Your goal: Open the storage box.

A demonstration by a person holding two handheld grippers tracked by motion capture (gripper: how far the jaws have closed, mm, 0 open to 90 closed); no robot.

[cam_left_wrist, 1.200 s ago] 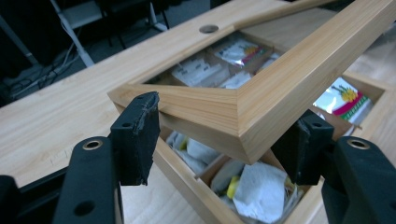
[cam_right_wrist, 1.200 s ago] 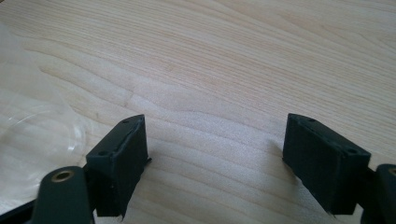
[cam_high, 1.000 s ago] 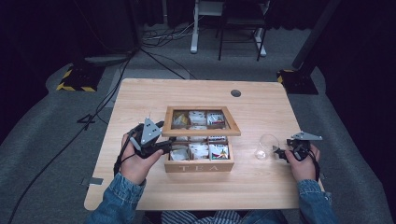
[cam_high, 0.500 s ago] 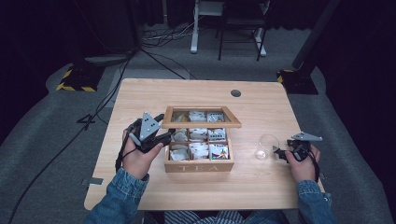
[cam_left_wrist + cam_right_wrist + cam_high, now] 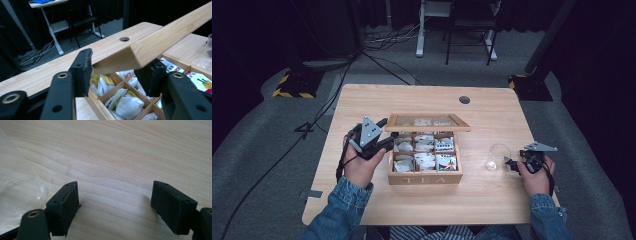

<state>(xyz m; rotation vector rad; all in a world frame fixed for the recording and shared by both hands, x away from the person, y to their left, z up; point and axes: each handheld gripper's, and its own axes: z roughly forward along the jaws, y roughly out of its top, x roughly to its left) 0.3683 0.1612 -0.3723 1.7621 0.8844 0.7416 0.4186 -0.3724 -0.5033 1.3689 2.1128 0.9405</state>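
A wooden tea box [image 5: 424, 179] marked TEA stands mid-table, its compartments full of tea bags [image 5: 424, 160]. Its glass-paned lid [image 5: 427, 121] hangs part-way up over the back of the box. My left gripper [image 5: 389, 142] is at the lid's front left corner. In the left gripper view the lid [image 5: 170, 32] runs between the jaws of that gripper [image 5: 113, 67], which have just been closing and now press on its end, above the tea bags [image 5: 125, 102]. My right gripper [image 5: 508, 164] rests open on the table beside a clear glass [image 5: 498, 157].
The light wooden table [image 5: 422, 100] has a round cable hole [image 5: 464, 99] at its back. In the right gripper view the glass [image 5: 17, 182] is left of the open gripper [image 5: 115, 200]. Cables, a desk frame and a chair stand on the floor behind the table.
The lid's front edge has swung higher and farther back, uncovering more of the box. My left gripper has shifted slightly with it. The right hand has stayed put.
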